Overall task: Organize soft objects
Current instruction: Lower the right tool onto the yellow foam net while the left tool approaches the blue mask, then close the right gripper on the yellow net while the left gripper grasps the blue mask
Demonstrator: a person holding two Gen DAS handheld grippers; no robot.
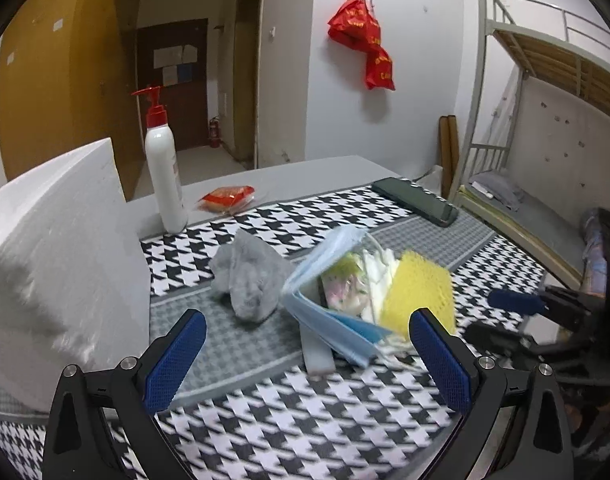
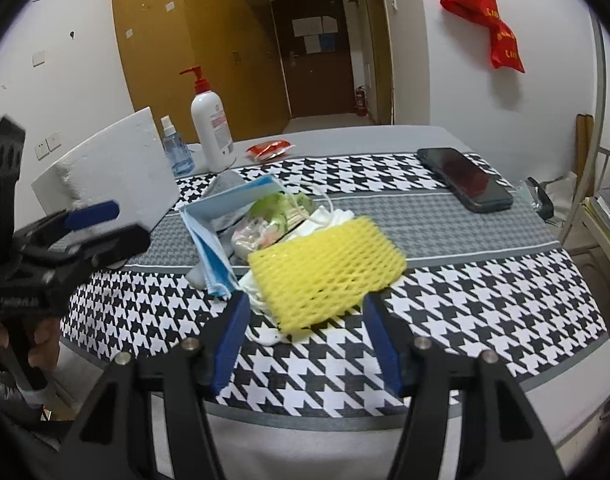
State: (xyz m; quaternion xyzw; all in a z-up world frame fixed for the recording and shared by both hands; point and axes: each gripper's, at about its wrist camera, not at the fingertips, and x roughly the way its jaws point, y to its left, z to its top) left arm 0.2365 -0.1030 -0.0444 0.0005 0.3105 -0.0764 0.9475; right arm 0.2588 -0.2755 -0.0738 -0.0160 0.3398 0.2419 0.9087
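A pile of soft things lies on the houndstooth cloth: a yellow foam net, a stack of blue face masks, a crumpled grey cloth, a small printed packet and white mask straps. My left gripper is open, its fingers either side of the masks' near edge. My right gripper is open, just short of the yellow net. Each gripper shows in the other's view, the right and the left.
A white foam block stands at the left. A white pump bottle, a small spray bottle and a red packet stand behind. A black phone lies far right. A bunk bed stands beyond.
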